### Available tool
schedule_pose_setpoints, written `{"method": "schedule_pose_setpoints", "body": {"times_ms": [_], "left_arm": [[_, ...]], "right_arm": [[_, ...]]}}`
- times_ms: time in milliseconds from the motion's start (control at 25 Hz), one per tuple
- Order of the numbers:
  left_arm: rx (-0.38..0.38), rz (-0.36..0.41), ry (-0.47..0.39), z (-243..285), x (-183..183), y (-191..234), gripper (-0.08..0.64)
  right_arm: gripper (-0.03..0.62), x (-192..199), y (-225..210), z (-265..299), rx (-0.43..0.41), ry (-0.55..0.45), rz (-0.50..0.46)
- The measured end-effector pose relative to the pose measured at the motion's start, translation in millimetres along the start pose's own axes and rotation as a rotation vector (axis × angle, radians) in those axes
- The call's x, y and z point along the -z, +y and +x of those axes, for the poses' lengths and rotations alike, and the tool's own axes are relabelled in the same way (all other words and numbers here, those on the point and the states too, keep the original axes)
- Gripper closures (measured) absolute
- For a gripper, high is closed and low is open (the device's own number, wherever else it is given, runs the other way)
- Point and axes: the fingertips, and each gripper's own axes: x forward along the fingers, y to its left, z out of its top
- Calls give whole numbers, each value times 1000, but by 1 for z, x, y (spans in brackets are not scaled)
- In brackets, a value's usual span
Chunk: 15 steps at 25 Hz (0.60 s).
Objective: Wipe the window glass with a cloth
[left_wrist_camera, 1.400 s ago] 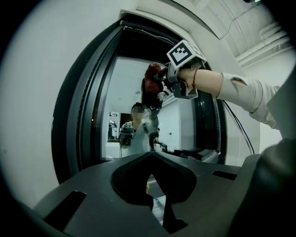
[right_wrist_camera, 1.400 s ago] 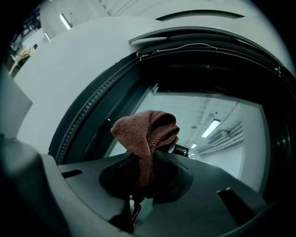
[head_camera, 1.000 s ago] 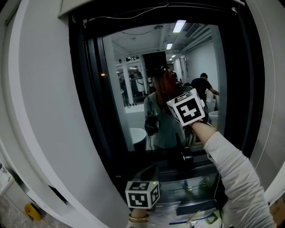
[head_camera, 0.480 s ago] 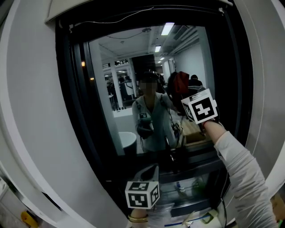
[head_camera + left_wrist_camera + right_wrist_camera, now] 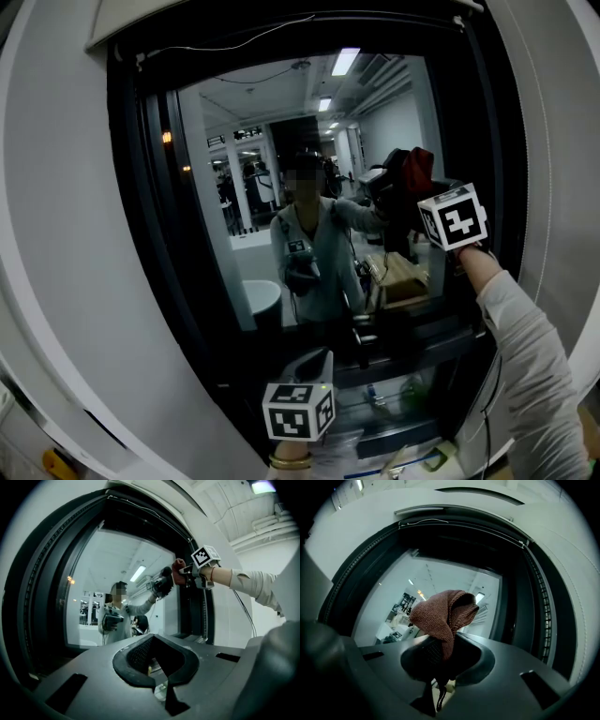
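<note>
Cloth [image 5: 443, 613], a bunched brown-red knit, is pinched in the jaws of the right gripper [image 5: 445, 651]. Its loose fold stands up above them and a thin strand hangs down below. The head view shows this gripper raised at the right side of the window glass [image 5: 234, 187], close to the dark frame [image 5: 141, 234] and about level with the reflected person's head. In the left gripper view the cloth meets its own reflection on the pane, so it appears to lie against the glass. A light sleeve [image 5: 516, 356] runs up from the lower right to the gripper's marker cube [image 5: 453, 217].

The left gripper [image 5: 156, 663] is held low and near the middle, well below the right one, and faces the pane. Its jaws are pressed together with nothing between them.

The glass is dark and mirrors a lit room with ceiling lamps and the person holding both grippers. Below the pane, at the bottom of the head view, lie some small things too dim to make out.
</note>
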Motion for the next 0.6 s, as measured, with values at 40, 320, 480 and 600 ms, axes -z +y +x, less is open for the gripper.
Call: {"method": "schedule_pose_setpoints", "body": {"times_ms": [40,320,480,600], "left_arm": [[0,-2,0,1,0,1,555],[3,-2,5,3,3,2,555],[-3,1,6,1,3,6,555],[-12,-5,5,-3,4,12,555]], "right_arm": [[541,3,-6,0,11,6,-1],[541,17,-31,-1,65,38,1],[541,17,-31,-3,75,38,-3],[541,11,-14,-16,44,-1,-21]]}}
